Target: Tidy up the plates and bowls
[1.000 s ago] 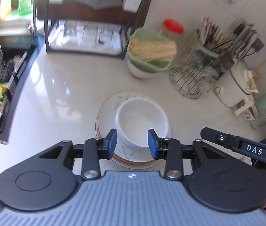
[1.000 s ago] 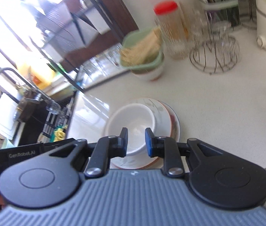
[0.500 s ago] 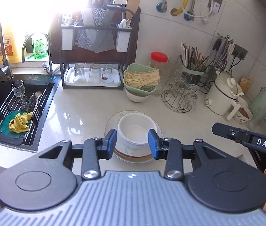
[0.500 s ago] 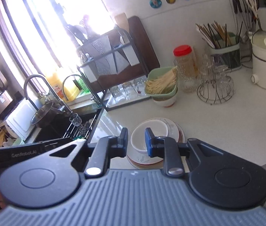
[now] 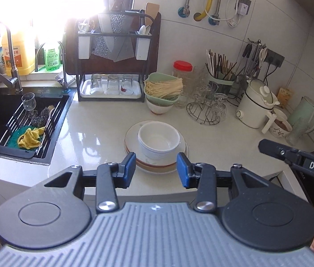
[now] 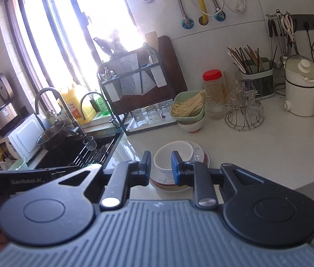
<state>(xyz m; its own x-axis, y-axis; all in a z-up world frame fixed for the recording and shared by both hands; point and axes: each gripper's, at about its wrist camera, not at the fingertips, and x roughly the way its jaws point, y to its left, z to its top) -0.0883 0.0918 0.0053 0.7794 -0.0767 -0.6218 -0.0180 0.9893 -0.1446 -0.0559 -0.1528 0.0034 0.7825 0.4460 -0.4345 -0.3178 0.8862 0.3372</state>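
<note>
Kitchen, pale stone counter (image 5: 94,133), sink (image 5: 5,120) at left w/ glass + yellow cloth, knife rack and inverted glasses behind, green bowl of noodles (image 5: 163,89) further back. Mid-counter: white bowls (image 5: 158,141), nested, upright, mouth up, sitting on stack of plates (image 5: 157,162) lying flat; round, so no long axis to speak of, stack axis vertical. Bowls sit slightly toward far side of plate, not centred. Left gripper (image 5: 154,170) held above and short of stack, jaws apart, nothing between them. Right gripper (image 6: 161,168) likewise clear of stack, jaws parted narrower, empty; bowl rim only seen through the gap, not clamped. Est. step: stacking looks complete, both grippers off the crockery; task at or near end. If more needed: prob. a rim pinch on bowl wall, approach from above, jaws widened first on right.
</note>
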